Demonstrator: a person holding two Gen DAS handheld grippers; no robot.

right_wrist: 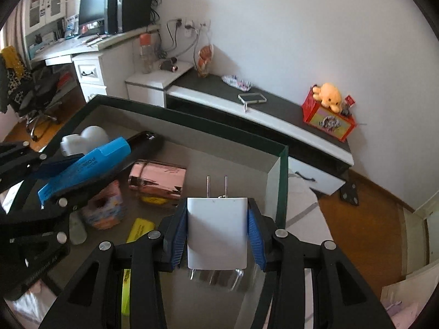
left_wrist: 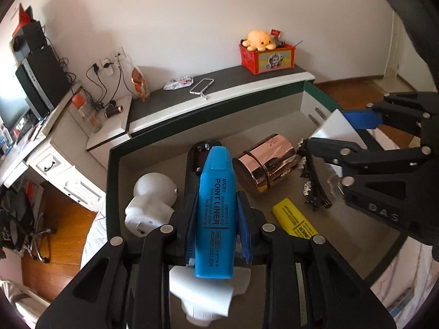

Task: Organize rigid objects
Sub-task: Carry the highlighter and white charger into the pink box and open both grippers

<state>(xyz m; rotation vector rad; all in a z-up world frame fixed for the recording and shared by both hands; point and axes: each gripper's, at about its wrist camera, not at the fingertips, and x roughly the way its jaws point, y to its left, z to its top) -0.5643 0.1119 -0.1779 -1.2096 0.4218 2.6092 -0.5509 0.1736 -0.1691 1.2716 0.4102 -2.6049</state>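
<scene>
I take the dark-rimmed box (left_wrist: 115, 164) as my landmark. Its green-black rim stands well above its grey floor on the far and left sides; the far-right corner (right_wrist: 284, 148) rises just beyond my right gripper.

Open floor inside the box is limited: a copper-coloured canister (left_wrist: 264, 164) lies on its side near the middle, a white figurine (left_wrist: 153, 200) sits against the left wall, and a yellow highlighter (left_wrist: 295, 222) and a black ornamental piece (left_wrist: 312, 186) lie to the canister's right.

My left gripper (left_wrist: 216, 219) angles down over the box, its blue pads clamped on a blue highlighter (left_wrist: 215, 213) held above the floor, cap pointing away. My right gripper (right_wrist: 218, 235) angles down near the right wall, clamped on a white plug adapter (right_wrist: 218, 233), prongs forward.
</scene>
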